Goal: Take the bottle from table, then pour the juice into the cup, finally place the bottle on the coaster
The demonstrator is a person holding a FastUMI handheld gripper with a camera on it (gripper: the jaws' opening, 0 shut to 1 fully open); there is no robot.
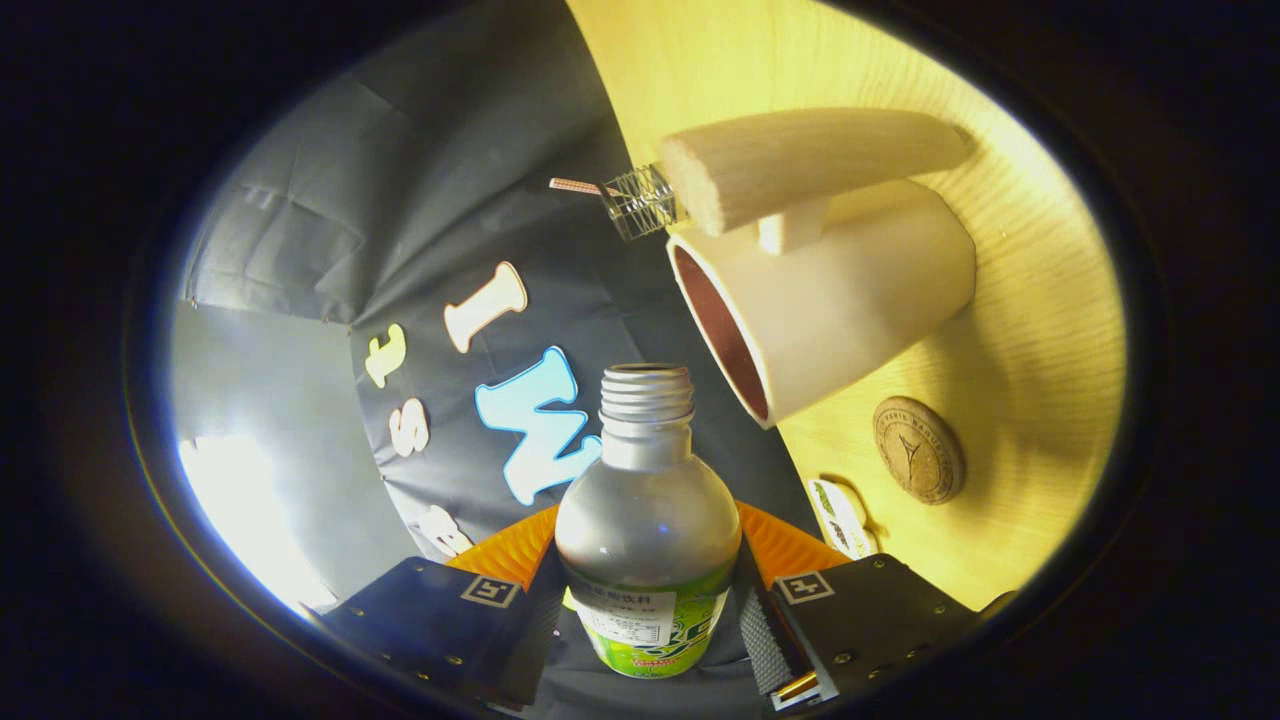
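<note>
The silver metal bottle (648, 520) with a green label and an uncapped threaded neck sits between the fingers of the tongs (648, 610), which are clenched on its lower body. Judged rigid, smooth and liable to slip; hold at the labelled midsection. The view is rolled far over, so the bottle's mouth points toward the white cylindrical cup (830, 310) on the pale wooden bench (1030, 330). The round cork coaster (918, 449) lies near the cup.
</note>
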